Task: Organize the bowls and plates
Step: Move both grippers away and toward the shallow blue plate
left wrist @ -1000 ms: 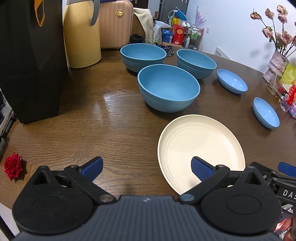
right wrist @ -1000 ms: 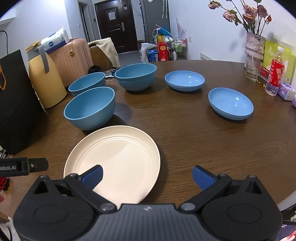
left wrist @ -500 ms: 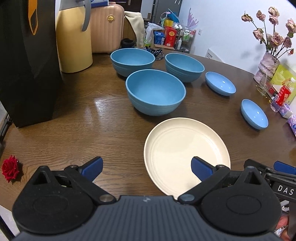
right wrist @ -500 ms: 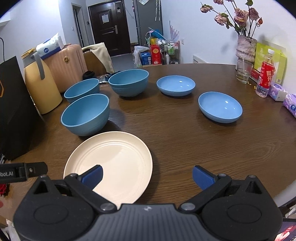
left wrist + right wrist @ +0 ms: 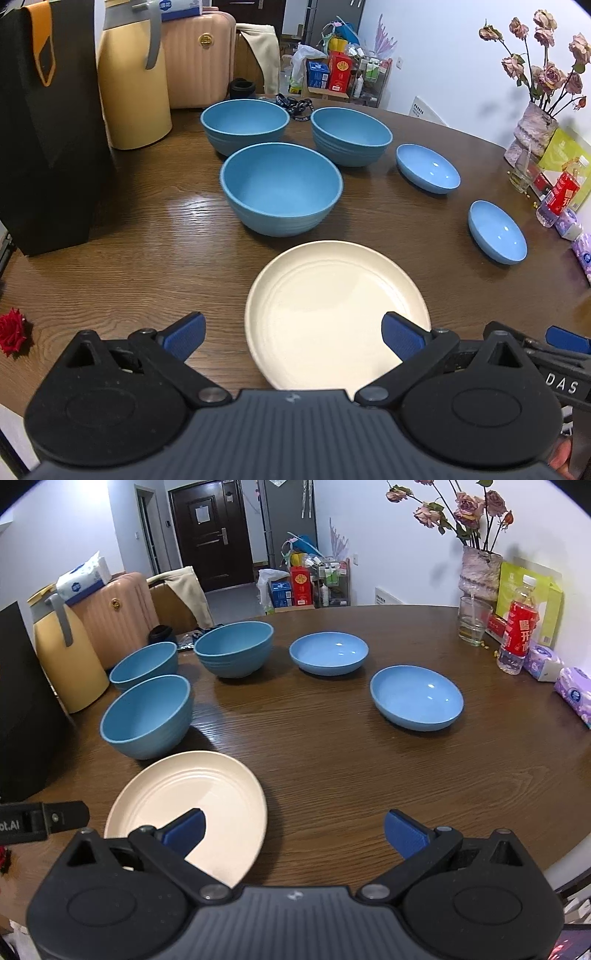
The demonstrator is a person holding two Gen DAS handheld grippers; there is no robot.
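The cream plate (image 5: 336, 314) lay flat on the wooden table (image 5: 147, 258), nearest you, with nothing on it. Just beyond the cream plate stood a deep blue bowl (image 5: 280, 188), and behind that two more deep blue bowls (image 5: 245, 125) (image 5: 351, 134) side by side. Right of the cream plate and well apart from it sat two shallow blue dishes (image 5: 417, 698) (image 5: 328, 657), one farther back than the other.

You held your left gripper (image 5: 293, 336) above the cream plate's near edge with its blue pads spread wide, holding nothing. Your right gripper (image 5: 295, 830) hovered off the cream plate's right rim, likewise spread and empty.

Left of the cream plate stood a black paper bag (image 5: 44, 129) and a yellow thermos jug (image 5: 135, 81); far right of it, a vase of dried roses (image 5: 478, 572), a glass (image 5: 472, 622) and a red-labelled bottle (image 5: 517, 631).
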